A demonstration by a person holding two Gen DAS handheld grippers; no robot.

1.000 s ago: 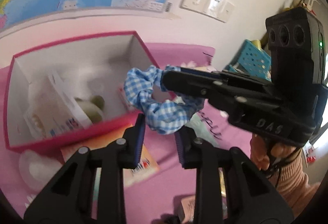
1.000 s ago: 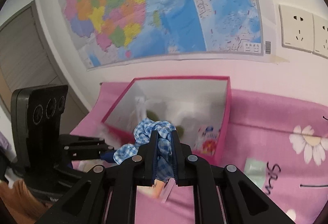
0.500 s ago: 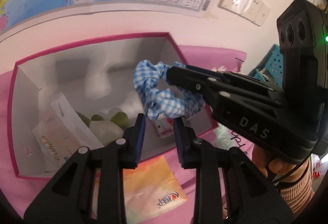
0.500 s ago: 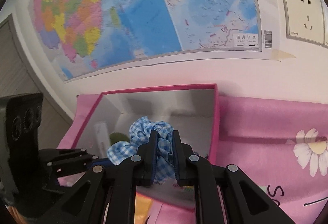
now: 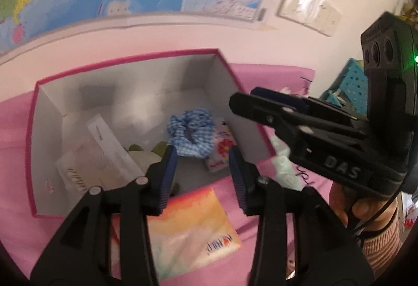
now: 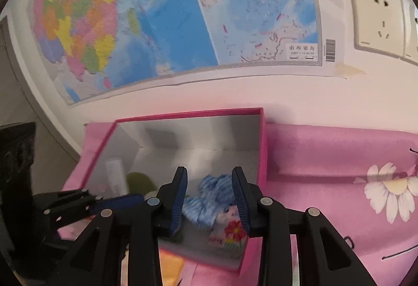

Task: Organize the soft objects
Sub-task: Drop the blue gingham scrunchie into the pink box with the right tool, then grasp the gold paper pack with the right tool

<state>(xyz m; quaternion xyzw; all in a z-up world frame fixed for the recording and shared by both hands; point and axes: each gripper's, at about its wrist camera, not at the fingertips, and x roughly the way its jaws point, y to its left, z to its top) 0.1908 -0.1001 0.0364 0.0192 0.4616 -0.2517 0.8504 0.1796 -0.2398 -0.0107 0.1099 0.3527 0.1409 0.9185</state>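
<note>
pink bedsheet (image 6: 326, 155) under map wall (image 6: 183, 11), scrunchie (image 5: 192, 135) boxed (image 5: 125, 61), both fingers wide

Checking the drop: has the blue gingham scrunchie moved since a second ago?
Yes. The scrunchie has left the right gripper, whose jaws are now open, and dropped into the pink box, beside the flowered packet.

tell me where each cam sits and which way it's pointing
Left wrist: sits on the left tongs, looking down into the pink box at the blue gingham scrunchie; its own open fingers, the right tongs and the right hand show.
Right wrist: sits on the right tongs, facing the wall map over the same box; its open fingers and the left tongs show.
Shared: box, scrunchie, map, pink cloth.
</note>
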